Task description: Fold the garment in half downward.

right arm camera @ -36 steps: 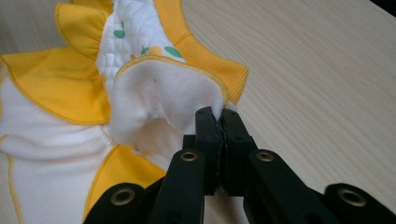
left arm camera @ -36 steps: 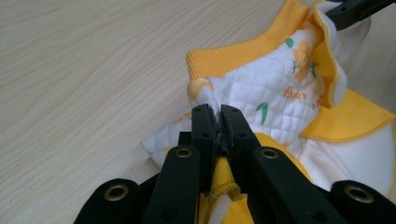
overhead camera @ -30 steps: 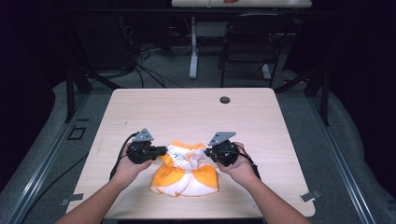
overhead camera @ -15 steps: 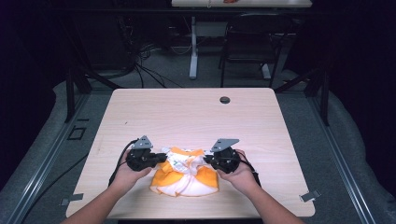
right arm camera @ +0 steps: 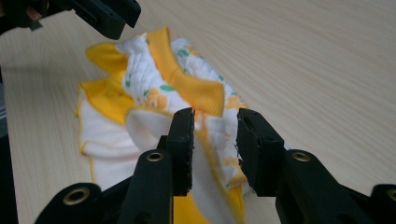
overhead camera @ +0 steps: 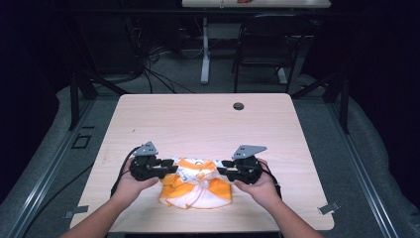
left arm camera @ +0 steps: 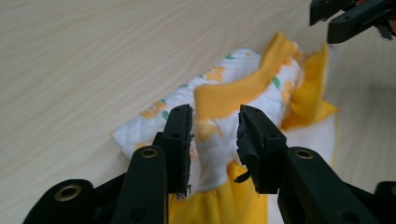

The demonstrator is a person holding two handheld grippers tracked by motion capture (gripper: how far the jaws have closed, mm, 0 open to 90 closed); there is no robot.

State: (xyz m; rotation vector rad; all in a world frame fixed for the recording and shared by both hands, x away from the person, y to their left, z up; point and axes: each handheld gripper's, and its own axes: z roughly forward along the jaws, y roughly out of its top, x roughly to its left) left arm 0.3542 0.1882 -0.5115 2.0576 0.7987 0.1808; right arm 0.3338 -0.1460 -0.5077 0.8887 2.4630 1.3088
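high view: the table (overhead camera: 208, 119) carries a small orange and white garment (overhead camera: 195, 183) near its front edge, bunched and part folded, between the two hands. the left gripper (overhead camera: 166, 168) sits at the garment's left end and the right gripper (overhead camera: 223, 171) at its right end, both low over the wood. in the left gripper view the jaws have just been opening; cloth lies between them but the pads do not press it, so the fold reads as let go. the right gripper view shows the same: jaws just opened, spread, with the quilted edge (right arm camera: 210, 135) loose between them. to finish this release well, i would lift both grippers straight up and clear so no pad drags the fold open, then check that the orange cuff (left arm camera: 233, 95) lies flat on top.
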